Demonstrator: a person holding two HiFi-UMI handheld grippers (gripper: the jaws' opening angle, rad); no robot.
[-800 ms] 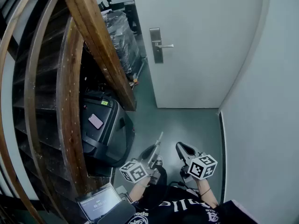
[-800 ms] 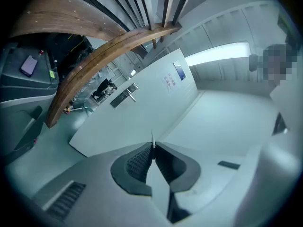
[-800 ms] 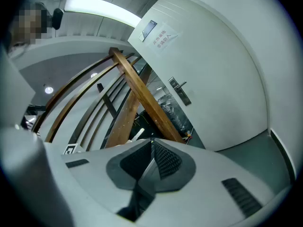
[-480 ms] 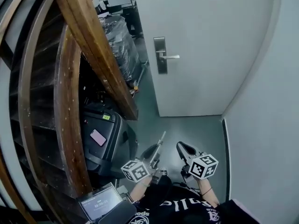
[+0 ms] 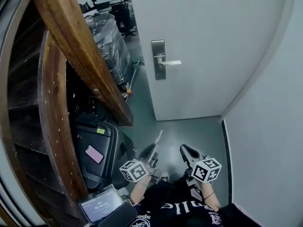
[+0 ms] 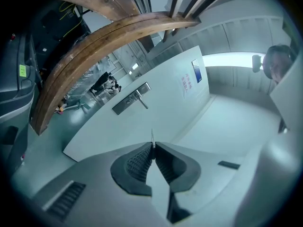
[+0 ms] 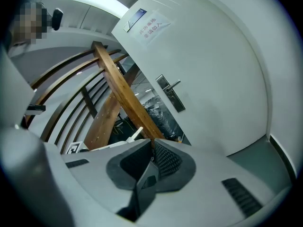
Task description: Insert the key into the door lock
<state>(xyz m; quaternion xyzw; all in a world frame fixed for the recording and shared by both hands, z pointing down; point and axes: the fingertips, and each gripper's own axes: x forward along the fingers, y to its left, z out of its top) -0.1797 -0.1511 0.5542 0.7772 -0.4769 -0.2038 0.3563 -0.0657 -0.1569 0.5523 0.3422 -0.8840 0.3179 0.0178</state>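
The white door (image 5: pixel 203 51) stands ahead, with a steel lock plate (image 5: pixel 158 60) and lever handle (image 5: pixel 171 62) at its left edge. My left gripper (image 5: pixel 152 150) is held low by my body, far short of the door, shut on a thin metal key (image 6: pixel 152 136) that points toward the lock plate (image 6: pixel 131 98). Beside it my right gripper (image 5: pixel 183 150) is shut with nothing in it. In the right gripper view the shut gripper (image 7: pixel 152 141) faces the lock plate (image 7: pixel 171 94) from a distance. The keyhole is too small to make out.
A slanted wooden stair beam (image 5: pixel 80 56) runs along the left. Under it sits a black case (image 5: pixel 102 150) with a pink phone (image 5: pixel 94 154). Wrapped goods (image 5: pixel 111 41) stand beyond the door's edge. A white wall (image 5: pixel 270 126) closes the right. A small screen (image 5: pixel 100 205) is at bottom left.
The head view has swung, so the lock plate sits a little lower and further left than 0.5 s ago. Both grippers keep their low place near my body, still shut.
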